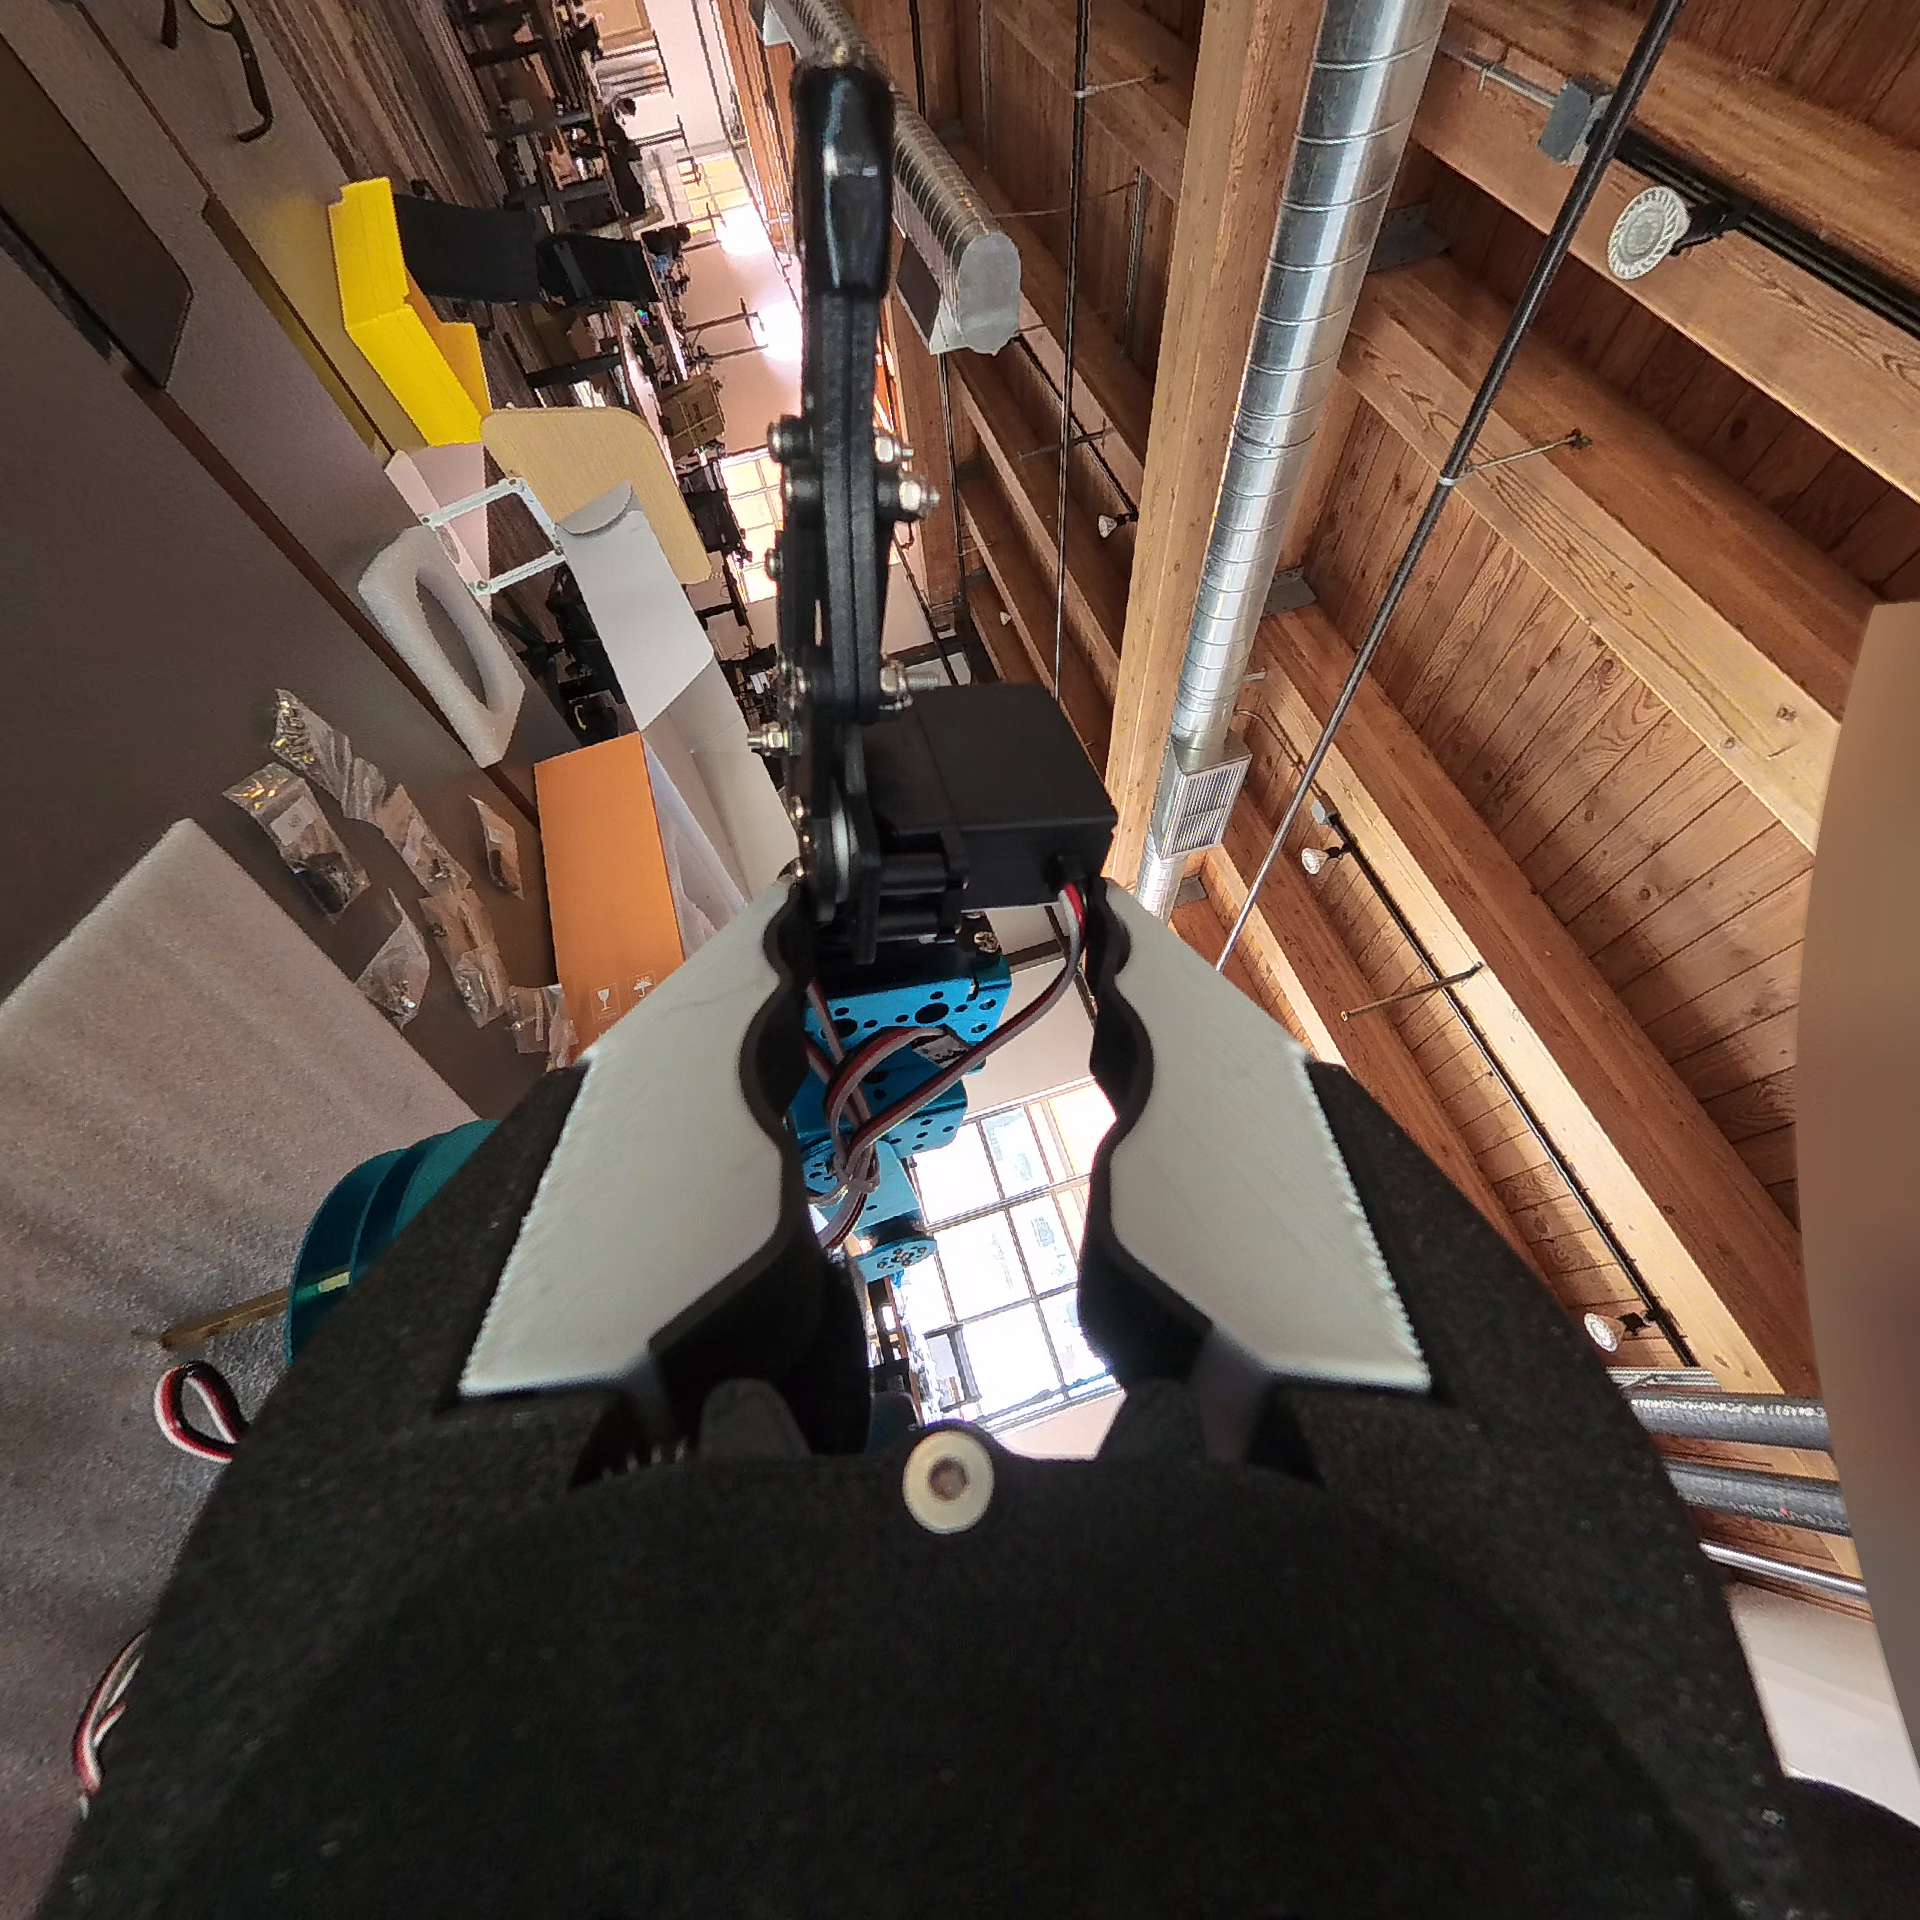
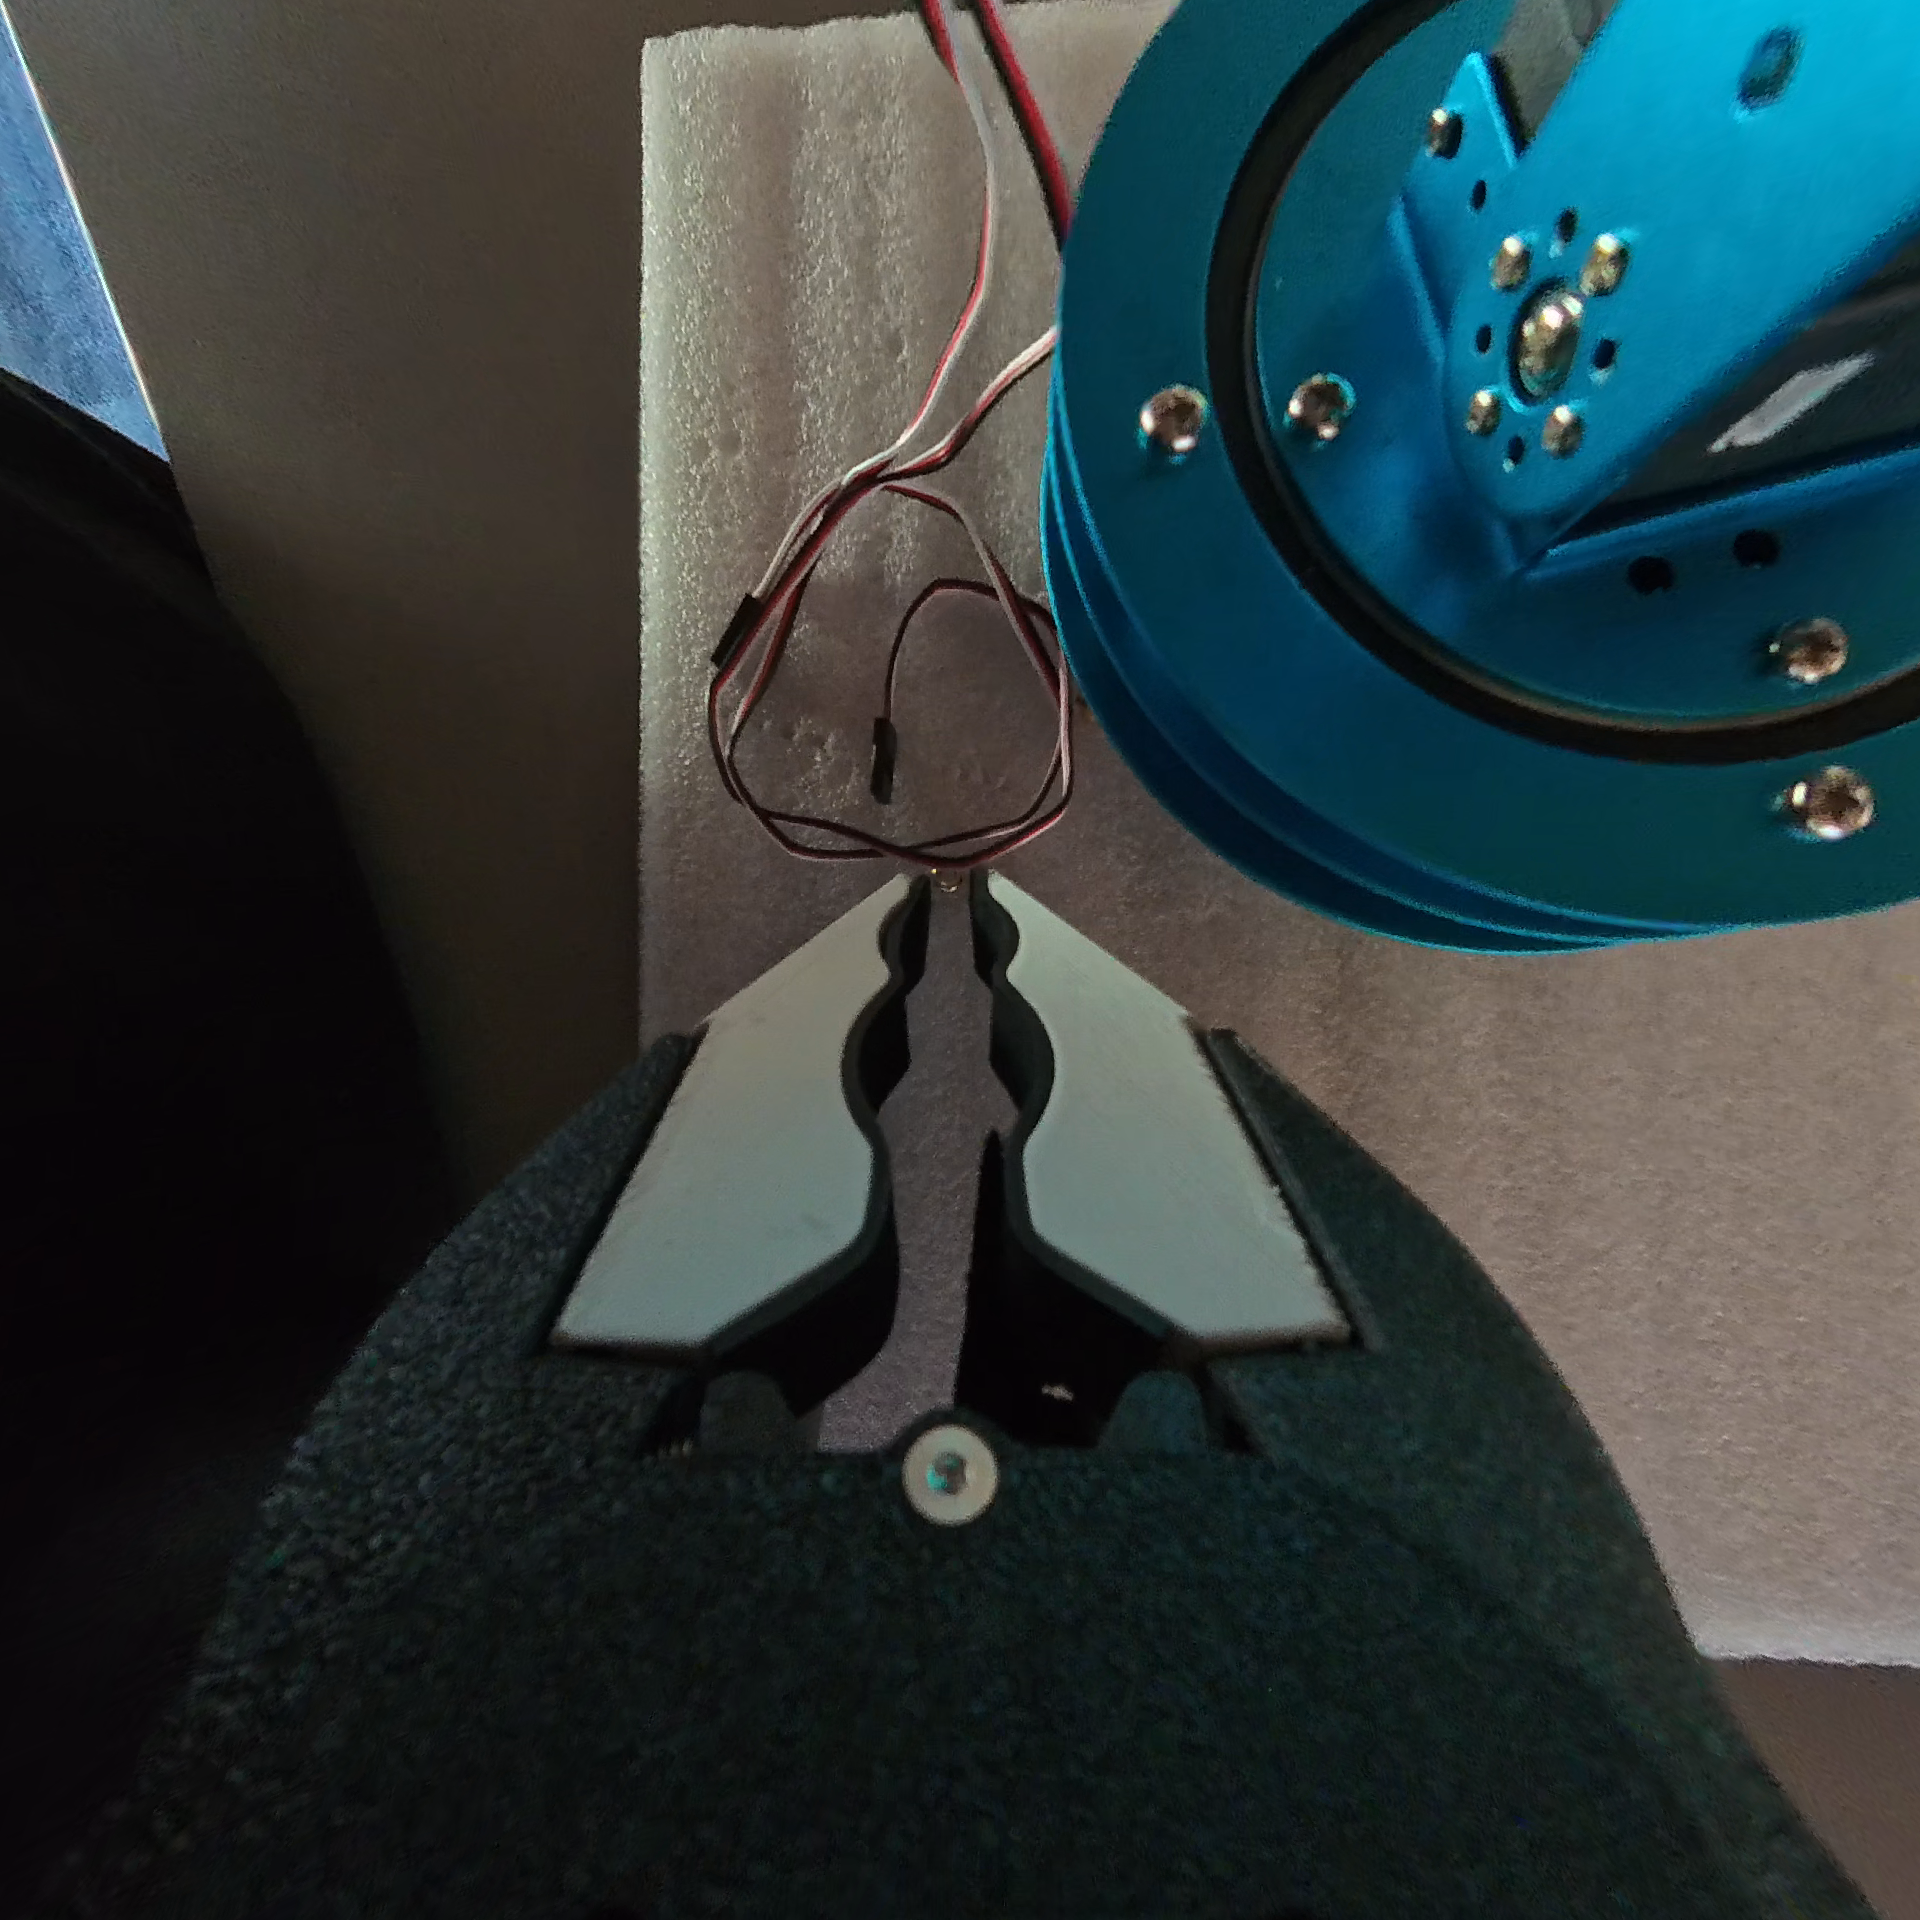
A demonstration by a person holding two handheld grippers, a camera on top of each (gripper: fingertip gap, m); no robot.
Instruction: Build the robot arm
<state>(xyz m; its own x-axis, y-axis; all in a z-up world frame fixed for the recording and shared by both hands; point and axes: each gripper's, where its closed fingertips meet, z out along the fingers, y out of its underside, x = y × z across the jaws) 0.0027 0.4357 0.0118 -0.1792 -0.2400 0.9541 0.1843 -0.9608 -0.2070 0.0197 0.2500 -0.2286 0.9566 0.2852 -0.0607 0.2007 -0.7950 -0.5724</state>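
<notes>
blue metal brackets of a small robot arm (image 1: pixel 883 1049) sit clamped between the left gripper (image 1: pixel 940 914) jaws; rigid, top-heavy, best held at these brackets. right gripper (image 2: pixel 948 883), nearly closed, pinches a tiny brass screw (image 2: pixel 948 885) just before limp servo wires (image 2: pixel 894 717).

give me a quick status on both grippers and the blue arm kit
Left gripper shut on small robot arm, around its black servo end. Right gripper nearly shut on a tiny brass piece, by loose servo wires. Blue round base beside, over foam sheet.
</notes>
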